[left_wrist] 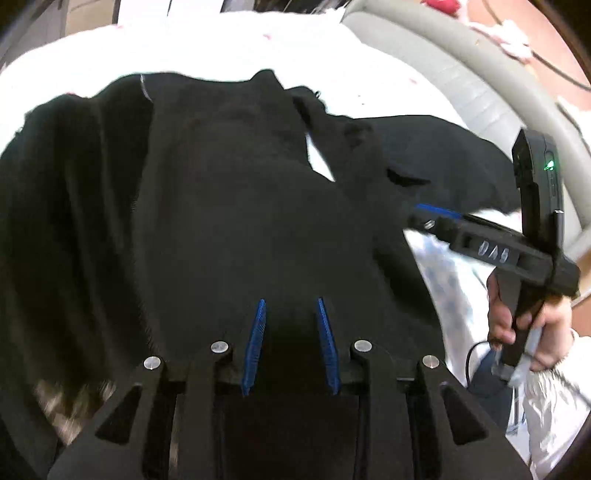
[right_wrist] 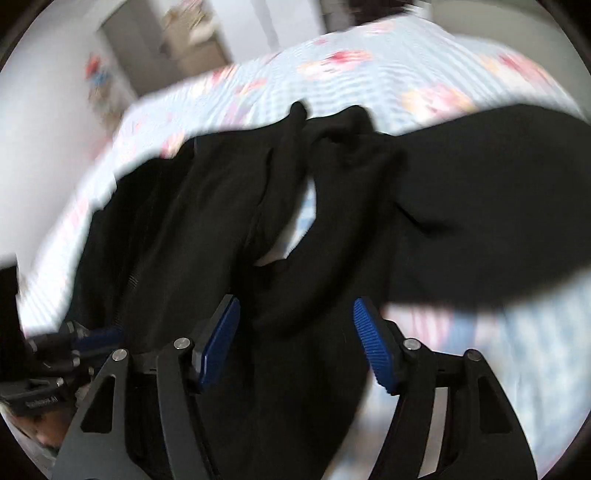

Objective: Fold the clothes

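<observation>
A black garment (left_wrist: 229, 192) lies crumpled across a bed, its sleeves and folds spreading left and right. My left gripper (left_wrist: 290, 301) sits at its near edge with the blue pads close together and black cloth bunched between them. In the right wrist view the same garment (right_wrist: 461, 206) fills the middle. My right gripper (right_wrist: 295, 300) stands wide open, with a fold of the cloth running between its blue pads (right_wrist: 373, 339). The right gripper (left_wrist: 424, 218) also shows in the left wrist view, held by a hand (left_wrist: 535, 332) at the garment's right side.
The bed sheet (right_wrist: 369, 74) is pale blue check with pink flowers. A grey padded bed frame (left_wrist: 443, 74) curves along the far right, with brown floor (left_wrist: 535, 22) beyond it. A white plastic bag (left_wrist: 546, 417) sits low on the right. The left gripper (right_wrist: 96, 338) shows at lower left.
</observation>
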Available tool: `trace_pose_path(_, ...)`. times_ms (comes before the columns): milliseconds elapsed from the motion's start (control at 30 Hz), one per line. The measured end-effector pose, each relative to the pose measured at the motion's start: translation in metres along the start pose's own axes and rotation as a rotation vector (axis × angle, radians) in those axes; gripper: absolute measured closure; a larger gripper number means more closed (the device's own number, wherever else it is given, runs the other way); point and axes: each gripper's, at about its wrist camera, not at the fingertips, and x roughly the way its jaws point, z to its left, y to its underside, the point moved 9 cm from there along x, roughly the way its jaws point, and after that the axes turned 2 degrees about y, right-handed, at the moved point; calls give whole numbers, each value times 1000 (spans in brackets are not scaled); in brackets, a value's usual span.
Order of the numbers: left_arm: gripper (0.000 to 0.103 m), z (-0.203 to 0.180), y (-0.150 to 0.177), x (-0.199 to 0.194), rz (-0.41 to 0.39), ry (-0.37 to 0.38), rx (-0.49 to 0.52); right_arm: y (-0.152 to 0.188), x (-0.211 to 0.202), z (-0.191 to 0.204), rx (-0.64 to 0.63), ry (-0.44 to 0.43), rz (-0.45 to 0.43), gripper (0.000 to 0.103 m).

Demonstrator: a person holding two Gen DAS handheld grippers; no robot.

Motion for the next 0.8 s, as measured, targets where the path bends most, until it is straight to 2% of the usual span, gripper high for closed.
trace_pose_path(100,72,18,0,35,59,-13,-50,1,34,5,-67,24,83,57)
trace_pose_path(167,70,33,9,51,96,-37,-88,6,55,5,-101,41,135,61)
trace_pose_path(267,70,46,13,55,94,15,-156,11,80,3,-139,71,197,67)
trace_pose_path(300,70,48,13,54,89,30,-169,10,74,-4,-117,91,174,72)
trace_pose_path(333,70,47,12,54,86,33,-168,10,67,-10,-90,103,152,72)
trace_pose_path(367,70,45,12,55,83,28,-160,11,58,-14,-53,96,127,72)
trace_pose_path(400,70,43,11,56,80,23,-152,13,46,-19,-13,80,100,80)
trace_pose_path(433,70,41,11,57,77,18,-144,16,35,-23,28,64,73,80)
trace_pose_path(467,69,40,10,58,75,17,-140,18,23,-27,68,47,45,78)
trace_pose_path(500,69,39,10,59,74,20,-140,20,11,-32,109,31,18,65)
trace_pose_path(533,69,39,9,61,73,25,-145,22,0,-36,149,15,-9,44)
trace_pose_path(567,69,39,9,63,73,33,-155,25,-9,-41,188,2,-24,37)
trace_pose_path(700,69,37,4,63,60,50,-176,51,0,-69,312,-8,31,29)
trace_pose_path(800,72,24,-10,33,-72,89,-147,62,14,-91,384,-63,48,25)
